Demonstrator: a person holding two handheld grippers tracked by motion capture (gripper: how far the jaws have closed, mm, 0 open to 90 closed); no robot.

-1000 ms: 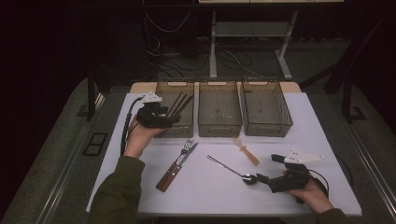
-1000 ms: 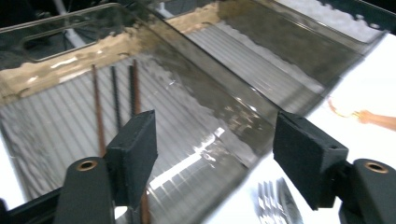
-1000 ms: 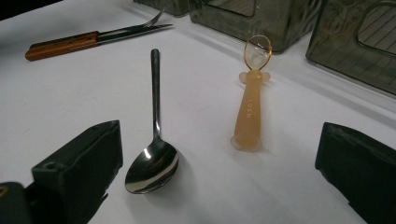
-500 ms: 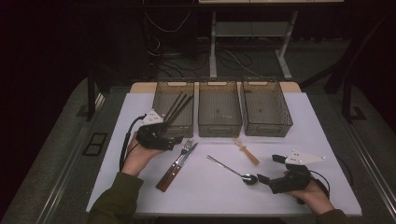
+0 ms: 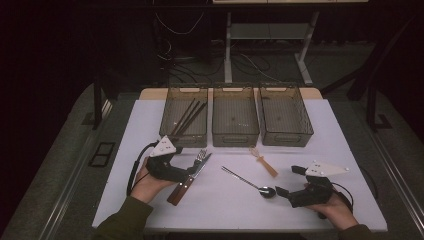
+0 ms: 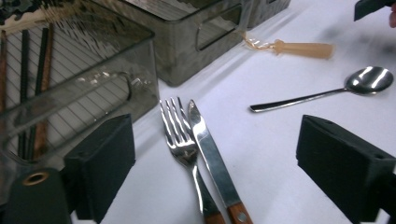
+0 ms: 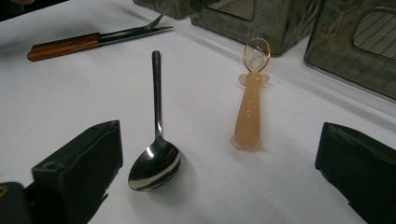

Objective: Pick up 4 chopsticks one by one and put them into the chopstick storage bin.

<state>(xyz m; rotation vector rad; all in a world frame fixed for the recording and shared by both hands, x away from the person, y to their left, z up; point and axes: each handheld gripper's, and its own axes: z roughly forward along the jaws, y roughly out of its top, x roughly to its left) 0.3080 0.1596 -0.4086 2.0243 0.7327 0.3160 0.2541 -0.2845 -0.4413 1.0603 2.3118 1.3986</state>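
Left gripper (image 6: 219, 172): jaws just opening, empty, straddling fork (image 6: 180, 140) and knife (image 6: 212, 158) beside left bin (image 5: 184, 116). Its view reveals chopsticks (image 6: 23, 88) inside. Right gripper (image 7: 215, 182): released, near spoon (image 7: 156, 158), right of fork; amber utensil (image 7: 250, 116) beyond.

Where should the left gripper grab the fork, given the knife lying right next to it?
Probably the fork's neck just below the tines, from above, jaws across it. Its wooden handle end lies tight against the knife; near the tines the two spread apart slightly. The left gripper is open, facing both.
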